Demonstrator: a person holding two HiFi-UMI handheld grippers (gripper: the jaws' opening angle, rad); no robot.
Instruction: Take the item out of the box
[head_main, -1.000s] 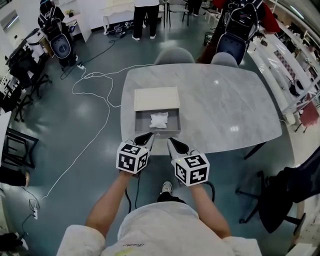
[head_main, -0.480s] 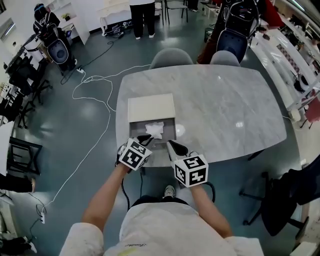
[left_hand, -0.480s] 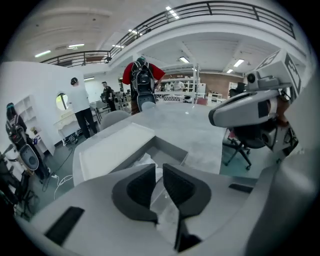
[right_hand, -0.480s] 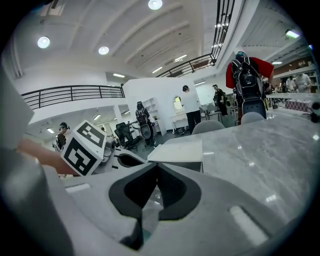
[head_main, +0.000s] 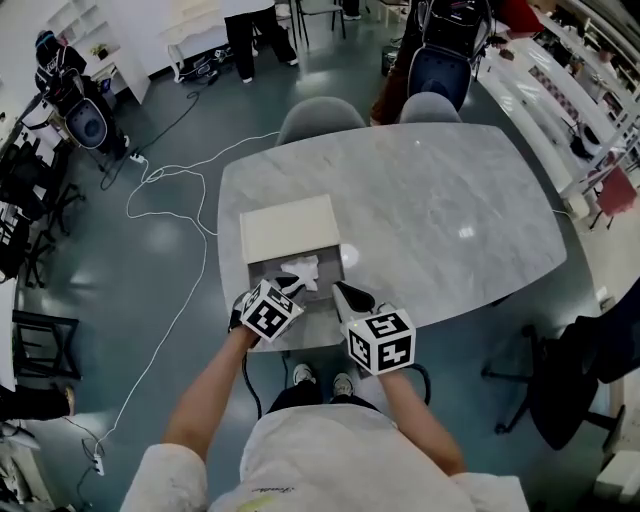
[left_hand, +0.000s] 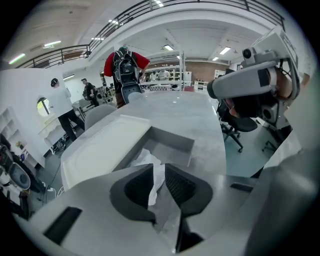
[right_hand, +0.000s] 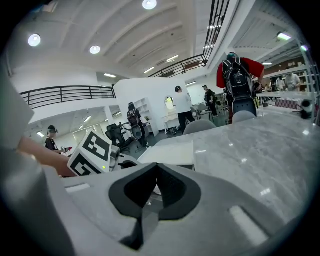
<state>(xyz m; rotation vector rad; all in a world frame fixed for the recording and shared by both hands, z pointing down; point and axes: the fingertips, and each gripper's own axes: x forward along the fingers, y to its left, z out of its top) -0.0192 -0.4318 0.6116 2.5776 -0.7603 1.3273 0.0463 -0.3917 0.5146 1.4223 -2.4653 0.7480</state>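
Observation:
A flat box lies at the near left of the marble table (head_main: 430, 200), with its cream lid (head_main: 290, 228) slid back over an open grey tray (head_main: 330, 262). A crumpled white item (head_main: 303, 270) lies in the tray. My left gripper (head_main: 289, 287) reaches over the tray's front edge. In the left gripper view the left gripper (left_hand: 159, 169) stands shut on the white item (left_hand: 148, 160), which runs down between the jaws. My right gripper (head_main: 341, 291) hovers just right of the tray. In its own view the right gripper (right_hand: 157, 168) is shut with nothing in it.
Two grey chairs (head_main: 320, 118) stand at the table's far side. A white cable (head_main: 170, 190) trails over the floor to the left. A dark office chair (head_main: 580, 370) is at the right. People stand far off by the back wall (head_main: 245, 25). The left gripper's marker cube (right_hand: 90, 152) shows beside the right jaws.
My left gripper has moved forward from the table's front edge over the tray and closed on the white item. The right gripper has stayed near the edge. The head view has shifted.

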